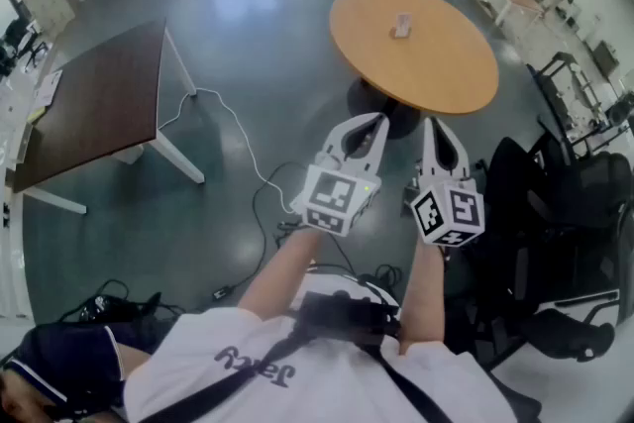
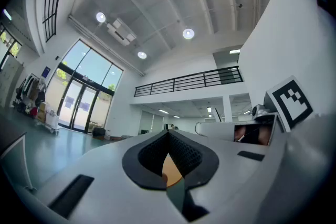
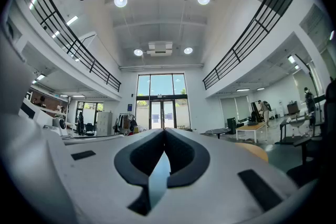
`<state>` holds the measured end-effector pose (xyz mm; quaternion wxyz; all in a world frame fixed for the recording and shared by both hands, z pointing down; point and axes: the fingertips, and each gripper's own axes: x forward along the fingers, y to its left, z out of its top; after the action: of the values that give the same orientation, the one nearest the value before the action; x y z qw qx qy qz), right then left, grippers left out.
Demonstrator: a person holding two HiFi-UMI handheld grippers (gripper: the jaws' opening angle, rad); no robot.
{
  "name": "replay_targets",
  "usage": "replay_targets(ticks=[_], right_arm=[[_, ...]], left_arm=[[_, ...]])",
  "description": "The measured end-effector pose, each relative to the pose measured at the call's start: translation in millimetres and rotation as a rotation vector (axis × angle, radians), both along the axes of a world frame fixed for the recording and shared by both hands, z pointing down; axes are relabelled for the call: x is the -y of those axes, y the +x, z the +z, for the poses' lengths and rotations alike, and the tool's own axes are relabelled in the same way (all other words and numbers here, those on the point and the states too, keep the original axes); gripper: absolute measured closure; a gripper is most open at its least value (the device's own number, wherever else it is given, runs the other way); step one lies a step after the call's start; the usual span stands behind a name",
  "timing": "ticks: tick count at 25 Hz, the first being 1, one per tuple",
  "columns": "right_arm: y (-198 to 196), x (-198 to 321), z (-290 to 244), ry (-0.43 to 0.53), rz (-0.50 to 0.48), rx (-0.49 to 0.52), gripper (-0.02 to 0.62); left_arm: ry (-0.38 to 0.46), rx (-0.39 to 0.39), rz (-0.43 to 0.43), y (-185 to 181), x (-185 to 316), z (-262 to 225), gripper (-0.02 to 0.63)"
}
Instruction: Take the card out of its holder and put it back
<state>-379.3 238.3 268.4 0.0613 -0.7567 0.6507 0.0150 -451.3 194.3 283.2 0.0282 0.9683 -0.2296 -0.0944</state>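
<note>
Both shut & empty: left claw [image 1: 379,121], right claw [image 1: 433,124], held near the body. Task not begun. Card holder [image 1: 402,25] sits far off on round desk [image 1: 451,74]. Next: approach, open one claw.

Open floor [image 1: 260,43] before round table [image 1: 436,64]

the card holder [image 1: 402,25] is a small, pale, upright piece standing on the round orange-brown table [image 1: 446,64]. it sits slightly left of and beyond the tabletop's middle, well clear of every edge. whether the card sits in it is too small to tell.
</note>
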Motion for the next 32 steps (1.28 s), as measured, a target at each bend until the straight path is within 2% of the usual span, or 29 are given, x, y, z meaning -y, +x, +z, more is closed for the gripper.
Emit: replay_targets(ticks=[9, 16, 20, 25, 29, 32], right_arm=[[51.4, -56.9, 7.5, 0.027, 0.060, 0.042, 0.572], [126.3, -119.9, 9.0, 0.049, 0.127, 0.071, 0.572], [170.8, -153.3, 11.8, 0.030, 0.139, 0.070, 0.572], [229.8, -191.8, 35.7, -0.007, 0.228, 0.069, 0.572], [258.1, -184.2, 44.7, -0.011, 0.257, 0.079, 0.572], [278.6, -166.5, 42.5, -0.006, 0.291, 0.082, 0.572]], left_arm=[[-0.010, 0.012, 0.078, 56.3, -46.9, 8.0, 0.595], [-0.019, 0.023, 0.138, 130.9, -105.2, 11.8, 0.595], [-0.012, 0.047, 0.161, 183.3, -137.6, 20.2, 0.595], [-0.005, 0.097, 0.203, 239.0, -175.9, 31.2, 0.595], [-0.009, 0.149, 0.224, 268.8, -168.1, 44.3, 0.595], [-0.013, 0.141, 0.248, 296.9, -142.1, 40.5, 0.595]])
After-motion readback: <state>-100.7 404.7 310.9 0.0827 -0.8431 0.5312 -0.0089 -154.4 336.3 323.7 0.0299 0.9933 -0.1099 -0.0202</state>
